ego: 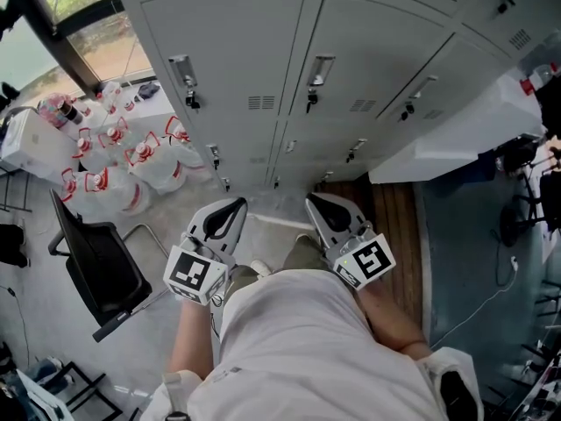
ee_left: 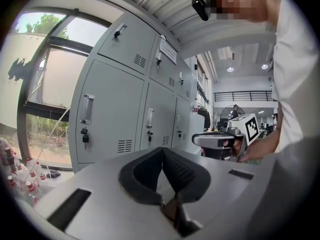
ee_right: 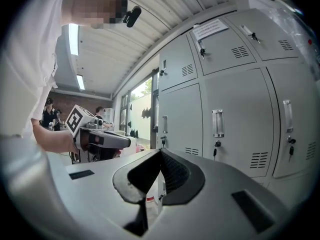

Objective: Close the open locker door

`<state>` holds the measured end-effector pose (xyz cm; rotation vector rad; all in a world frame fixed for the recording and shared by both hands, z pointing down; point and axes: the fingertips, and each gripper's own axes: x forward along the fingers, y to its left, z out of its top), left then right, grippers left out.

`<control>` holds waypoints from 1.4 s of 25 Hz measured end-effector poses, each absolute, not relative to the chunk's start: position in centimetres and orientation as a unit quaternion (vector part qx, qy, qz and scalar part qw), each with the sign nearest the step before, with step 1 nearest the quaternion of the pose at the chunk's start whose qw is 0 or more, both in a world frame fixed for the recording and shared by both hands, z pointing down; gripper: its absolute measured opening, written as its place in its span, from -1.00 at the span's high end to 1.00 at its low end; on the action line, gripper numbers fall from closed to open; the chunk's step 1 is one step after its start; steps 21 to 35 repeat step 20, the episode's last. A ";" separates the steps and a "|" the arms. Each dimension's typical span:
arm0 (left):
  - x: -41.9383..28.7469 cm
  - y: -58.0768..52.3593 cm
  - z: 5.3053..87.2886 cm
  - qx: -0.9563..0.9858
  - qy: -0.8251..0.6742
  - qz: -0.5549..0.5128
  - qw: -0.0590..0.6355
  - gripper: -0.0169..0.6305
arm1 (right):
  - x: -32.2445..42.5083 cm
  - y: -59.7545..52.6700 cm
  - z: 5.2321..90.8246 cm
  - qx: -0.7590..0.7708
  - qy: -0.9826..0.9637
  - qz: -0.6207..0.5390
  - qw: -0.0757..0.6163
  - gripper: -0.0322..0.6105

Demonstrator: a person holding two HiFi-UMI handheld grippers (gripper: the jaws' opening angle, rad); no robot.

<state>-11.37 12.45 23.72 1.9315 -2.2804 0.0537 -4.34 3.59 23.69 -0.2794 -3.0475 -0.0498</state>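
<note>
**Both tongs closed and empty before the lockers; the open door is hard to pick out**

Head view: The left gripper (ego: 230, 207) and right gripper (ego: 320, 202) sit side by side just beyond the person's white shirt (ego: 307, 349). Both point at the grey lockers (ego: 254, 51) ahead. Each pair of jaws is pressed together with nothing between. Every door in sight here lies flush. At right a pale slab (ego: 456, 134) juts out from the locker row. I cannot tell whether it is the open door, and dark gear cuts off its far end. The upper lockers run off the top edge. Bare floor (ego: 272, 210) lies between the jaw tips and the locker feet. A black chair (ego: 101, 270) stands near the left gripper's outer side, with red-labelled bottles (ego: 114, 152) beyond it. On the right lies a strip of wooden floor (ego: 396, 226).

Left gripper view: The left gripper's (ee_left: 161, 150) pads meet at the tip and hold nothing. The lockers (ee_left: 115, 114) fill the middle with doors flush, and a window (ee_left: 45, 84) borders them at left. The right gripper (ee_left: 197, 139) overlaps the row's far end low down.

Right gripper view: The right gripper (ee_right: 160, 152) is likewise closed and empty. The lockers (ee_right: 235, 114) stand at right, cut by the round rim. The left gripper (ee_right: 125, 143) shows at left before a dim room where little can be made out.
</note>
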 end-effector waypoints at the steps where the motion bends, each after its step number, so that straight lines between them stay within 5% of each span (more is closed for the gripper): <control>1: -11.4 12.6 23.8 0.644 -0.761 0.018 0.077 0.94 | -4.4 3.6 23.8 -0.091 -0.995 -0.014 0.041 0.87; 35: -11.9 13.4 25.7 0.647 -0.755 0.037 0.102 0.94 | -5.2 3.5 24.6 -0.088 -0.995 0.000 0.054 0.87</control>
